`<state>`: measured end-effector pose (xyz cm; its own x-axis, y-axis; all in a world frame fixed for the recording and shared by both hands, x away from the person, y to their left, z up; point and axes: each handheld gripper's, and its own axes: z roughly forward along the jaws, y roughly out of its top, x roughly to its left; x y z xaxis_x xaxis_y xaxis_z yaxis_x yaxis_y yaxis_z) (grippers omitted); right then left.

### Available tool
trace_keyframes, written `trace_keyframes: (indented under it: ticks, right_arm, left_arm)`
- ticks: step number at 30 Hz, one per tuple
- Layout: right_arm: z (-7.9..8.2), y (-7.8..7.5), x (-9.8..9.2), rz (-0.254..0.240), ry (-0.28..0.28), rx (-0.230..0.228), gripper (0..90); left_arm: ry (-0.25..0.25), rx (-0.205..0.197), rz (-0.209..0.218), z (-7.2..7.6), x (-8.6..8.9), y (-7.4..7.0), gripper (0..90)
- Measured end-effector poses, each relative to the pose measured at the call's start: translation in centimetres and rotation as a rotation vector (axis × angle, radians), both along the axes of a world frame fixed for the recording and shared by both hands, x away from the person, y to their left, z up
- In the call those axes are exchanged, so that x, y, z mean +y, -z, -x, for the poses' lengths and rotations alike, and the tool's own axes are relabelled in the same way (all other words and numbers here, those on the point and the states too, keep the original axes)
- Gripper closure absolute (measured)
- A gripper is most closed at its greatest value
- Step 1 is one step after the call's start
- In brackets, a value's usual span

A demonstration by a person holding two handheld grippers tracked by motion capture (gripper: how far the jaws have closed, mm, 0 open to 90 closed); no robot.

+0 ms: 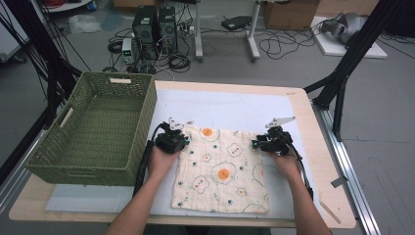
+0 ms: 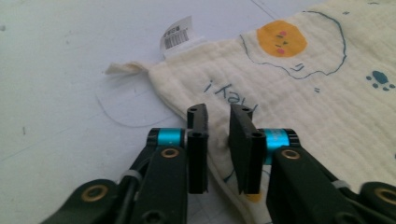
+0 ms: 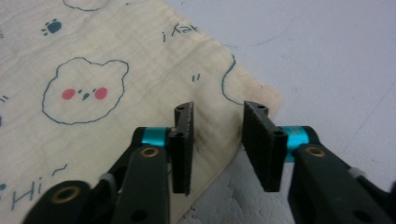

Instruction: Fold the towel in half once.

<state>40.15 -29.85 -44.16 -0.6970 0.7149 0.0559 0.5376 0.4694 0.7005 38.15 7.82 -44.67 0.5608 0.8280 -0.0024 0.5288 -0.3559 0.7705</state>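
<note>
Jaws left gripper [image 2: 218, 116]: narrow gap astride cloth [image 2: 299, 102] edge, ungripped | right gripper [image 3: 219, 119]: wider, same

High view overhead, facing forward-down; each gripper view rides low, close behind its jaws, sharing the printed cloth [image 1: 222, 169] edge ahead of them
</note>
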Motion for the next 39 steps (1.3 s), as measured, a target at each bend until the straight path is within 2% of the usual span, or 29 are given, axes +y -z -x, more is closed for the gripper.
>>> trace_keyframes:
  ticks: [1,4,7,10,15,16,18,21,23,25,26,29,31,36,39]
  right_arm:
    - [0.0,0.0,0.0,0.003,-0.004,0.000,73.8]
    - [0.0,0.0,0.3,-0.008,-0.031,0.009,84.6]
    - [-0.1,-0.2,0.2,-0.011,-0.034,0.014,85.8]
    - [0.0,-0.8,-0.2,-0.033,-0.021,-0.014,86.1]
    - [-0.3,-3.3,-1.2,-0.109,0.011,-0.060,86.1]
    - [-0.3,-3.9,-1.3,-0.127,0.007,-0.088,86.1]
    - [-0.2,-4.5,-1.6,-0.170,0.008,-0.086,86.0]
    - [0.3,-4.5,-1.8,-0.175,-0.016,-0.063,85.8]
    - [1.0,-4.4,-1.9,-0.186,-0.030,-0.056,85.7]
    - [1.7,-4.4,-2.1,-0.191,-0.048,-0.043,85.5]
    - [2.3,-4.5,-2.1,-0.196,-0.056,-0.056,85.5]
    - [3.8,-4.6,-2.3,-0.205,-0.083,-0.054,85.5]
    - [4.9,-4.5,-2.4,-0.210,-0.103,-0.063,85.5]
    - [7.7,-3.9,-2.3,-0.211,-0.146,-0.052,85.5]
    - [9.2,-3.2,-2.3,-0.204,-0.170,-0.032,85.3]
  left_arm:
    - [0.004,-0.003,-0.011,0.0,-0.1,0.0,84.4]
    - [-0.007,0.005,0.006,0.0,0.1,-0.1,86.3]
    - [-0.025,-0.014,0.018,0.0,0.3,-0.4,87.0]
    - [-0.051,-0.057,0.072,0.1,0.8,-1.1,87.1]
    - [-0.075,-0.133,0.133,-0.1,1.1,-2.9,87.1]
    - [-0.079,-0.134,0.146,-0.1,1.2,-3.2,87.2]
    - [-0.070,-0.131,0.149,-0.1,1.3,-3.3,87.1]
    - [-0.044,-0.131,0.135,0.4,1.3,-3.5,87.1]
    - [-0.030,-0.142,0.139,1.0,1.4,-3.9,87.1]
    - [-0.012,-0.172,0.145,1.9,1.4,-4.3,87.1]
    - [-0.003,-0.176,0.138,2.3,1.5,-4.4,87.1]
    - [0.014,-0.186,0.148,3.8,1.9,-4.2,87.1]
    - [0.026,-0.184,0.162,4.8,2.2,-3.9,87.0]
    - [0.070,-0.172,0.150,7.4,2.6,-3.0,86.8]
    - [0.090,-0.149,0.140,8.6,2.9,-2.2,86.4]
